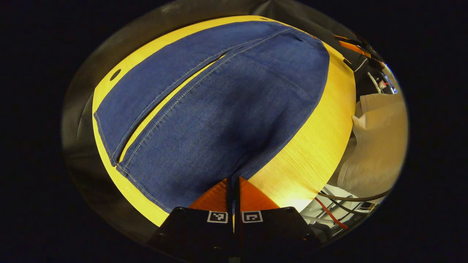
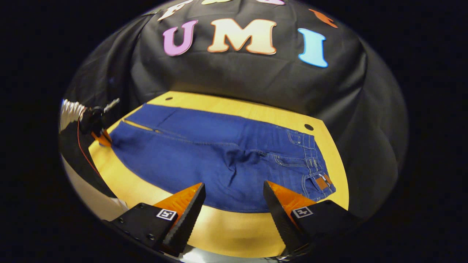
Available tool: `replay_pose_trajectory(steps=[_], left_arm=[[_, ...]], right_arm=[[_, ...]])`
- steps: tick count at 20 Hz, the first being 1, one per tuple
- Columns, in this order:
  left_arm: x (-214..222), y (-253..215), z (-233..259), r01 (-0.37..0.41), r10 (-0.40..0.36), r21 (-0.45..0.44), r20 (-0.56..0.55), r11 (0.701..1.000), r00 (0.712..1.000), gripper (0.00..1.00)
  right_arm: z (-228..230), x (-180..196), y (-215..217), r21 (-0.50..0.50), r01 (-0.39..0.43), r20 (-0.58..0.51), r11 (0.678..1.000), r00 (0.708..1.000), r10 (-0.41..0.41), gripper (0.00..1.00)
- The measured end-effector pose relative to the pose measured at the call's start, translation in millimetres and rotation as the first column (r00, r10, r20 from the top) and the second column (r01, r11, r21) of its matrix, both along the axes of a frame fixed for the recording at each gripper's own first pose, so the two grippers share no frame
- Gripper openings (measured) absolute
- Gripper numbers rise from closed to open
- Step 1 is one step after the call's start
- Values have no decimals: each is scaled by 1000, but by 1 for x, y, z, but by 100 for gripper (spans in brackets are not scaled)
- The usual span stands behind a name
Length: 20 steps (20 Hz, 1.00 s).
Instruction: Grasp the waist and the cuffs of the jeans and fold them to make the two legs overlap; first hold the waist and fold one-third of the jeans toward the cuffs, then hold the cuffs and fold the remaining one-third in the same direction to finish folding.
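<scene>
Blue jeans (image 2: 219, 153) lie flat across a yellow table (image 2: 234, 230), the two legs side by side and the waist (image 2: 314, 160) at the right in the right gripper view. My right gripper (image 2: 234, 184) hovers open over the near edge of the seat area, with nothing between its fingers. In the left gripper view the legs (image 1: 226, 117) stretch away from me. My left gripper (image 1: 234, 179) is shut on the near leg's cuff corner, where the cloth rises into the fingertips. The right gripper view shows that left gripper (image 2: 100, 138) at the jeans' far left end.
Black cloth walls stand close behind the table. Small round holes (image 2: 309, 127) mark the tabletop's corners. A person in pale clothing (image 1: 380, 138) stands beside the table, with cables (image 1: 329, 212) hanging near its edge. A bare yellow strip runs along the table's front.
</scene>
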State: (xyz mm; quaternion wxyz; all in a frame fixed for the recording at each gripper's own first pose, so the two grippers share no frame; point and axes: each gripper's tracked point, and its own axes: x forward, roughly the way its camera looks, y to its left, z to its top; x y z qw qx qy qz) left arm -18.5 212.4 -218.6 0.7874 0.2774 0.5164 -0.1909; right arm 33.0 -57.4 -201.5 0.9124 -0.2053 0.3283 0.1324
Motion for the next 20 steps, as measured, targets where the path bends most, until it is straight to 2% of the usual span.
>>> replay_pose_trajectory(steps=[4,8,16,19,20], left_arm=[[0,2,0,-27,27,47,-1,999,1000,0],[1,2,-1,-47,48,71,-17,996,999,0],[2,2,-2,-63,68,92,-53,994,996,0],[3,2,-2,-62,68,92,-61,994,996,0],[3,1,-2,-62,68,92,-62,994,996,1]], right_arm=[[-32,11,-47,-143,-108,-156,984,984,85,100],[-65,15,-93,-243,-198,-317,950,941,116,99],[-96,18,-108,-225,-271,-467,936,873,140,100],[-102,14,-105,-181,-284,-528,942,836,150,97],[-102,16,-103,-177,-286,-530,942,834,154,89]])
